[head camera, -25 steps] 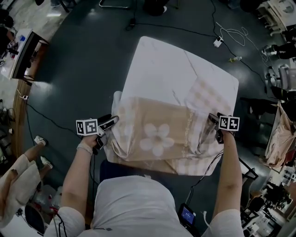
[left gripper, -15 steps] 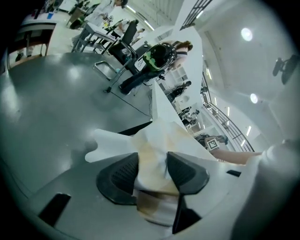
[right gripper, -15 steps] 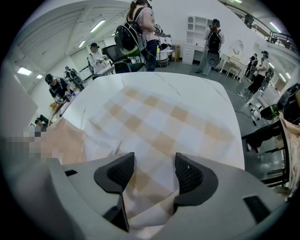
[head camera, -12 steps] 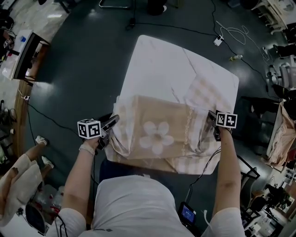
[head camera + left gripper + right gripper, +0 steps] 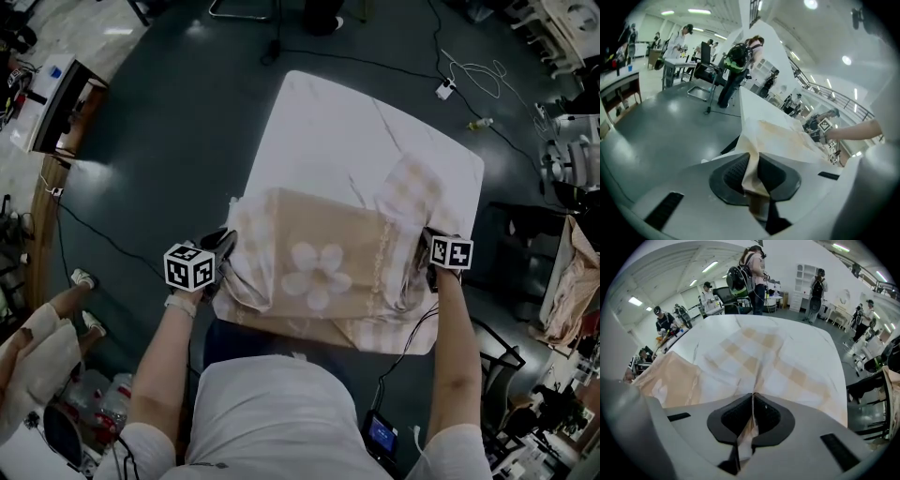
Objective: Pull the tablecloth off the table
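Clamping opposite edges of the bunched tablecloth (image 5: 319, 267), the left hand-held gripper (image 5: 223, 248) and the right hand-held gripper (image 5: 424, 261) have each just closed their jaws on a fold of fabric. The cloth lies gathered at lower centre, covering the near half of the white tabletop (image 5: 328, 131).

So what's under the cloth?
The white table. Its far part is bare, so you can see it. The cloth is bunched over the near part, a flower layer on top of a checked layer, and anything beneath that is covered.
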`<state>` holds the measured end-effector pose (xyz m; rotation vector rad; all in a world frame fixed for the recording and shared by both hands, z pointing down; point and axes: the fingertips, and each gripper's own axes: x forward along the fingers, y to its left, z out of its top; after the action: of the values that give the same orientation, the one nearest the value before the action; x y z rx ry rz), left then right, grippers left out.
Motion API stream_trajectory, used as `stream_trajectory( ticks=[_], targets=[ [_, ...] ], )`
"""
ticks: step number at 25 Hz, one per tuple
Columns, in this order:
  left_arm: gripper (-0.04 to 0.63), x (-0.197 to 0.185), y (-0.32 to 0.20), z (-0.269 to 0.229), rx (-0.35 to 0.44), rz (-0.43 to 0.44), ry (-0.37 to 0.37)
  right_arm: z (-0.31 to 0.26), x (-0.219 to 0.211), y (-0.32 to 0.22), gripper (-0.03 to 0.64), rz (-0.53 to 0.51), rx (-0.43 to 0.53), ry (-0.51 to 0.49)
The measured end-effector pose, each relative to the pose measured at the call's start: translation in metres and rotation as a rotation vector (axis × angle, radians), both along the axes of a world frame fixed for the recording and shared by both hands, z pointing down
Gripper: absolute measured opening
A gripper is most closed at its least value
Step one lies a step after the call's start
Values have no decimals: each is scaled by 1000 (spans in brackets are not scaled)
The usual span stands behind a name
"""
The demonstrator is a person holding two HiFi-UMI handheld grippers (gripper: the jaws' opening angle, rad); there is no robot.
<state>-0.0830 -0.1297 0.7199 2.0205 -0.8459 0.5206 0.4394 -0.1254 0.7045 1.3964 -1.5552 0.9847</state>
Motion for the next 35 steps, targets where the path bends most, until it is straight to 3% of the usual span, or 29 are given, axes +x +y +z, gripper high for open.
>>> stream_trajectory(
  ticks=[4, 13, 17, 27, 35],
  targets=[
    [34, -5, 5, -6, 57, 28, -86, -18, -4, 0, 32, 19, 114, 1],
    [20, -20, 23, -29, 154, -19, -200, -54, 1, 13, 29, 41, 277, 30],
    [20, -40, 30, -38, 186, -73, -219, -74, -7, 21, 29, 69, 356, 20],
    [12, -51, 42, -89, 288, -206, -259, -144, 6, 25, 29, 97, 556, 15],
    [12, -72, 46, -136, 399, -242, -266, -192, -15, 39, 29, 119, 687, 6]
  ],
)
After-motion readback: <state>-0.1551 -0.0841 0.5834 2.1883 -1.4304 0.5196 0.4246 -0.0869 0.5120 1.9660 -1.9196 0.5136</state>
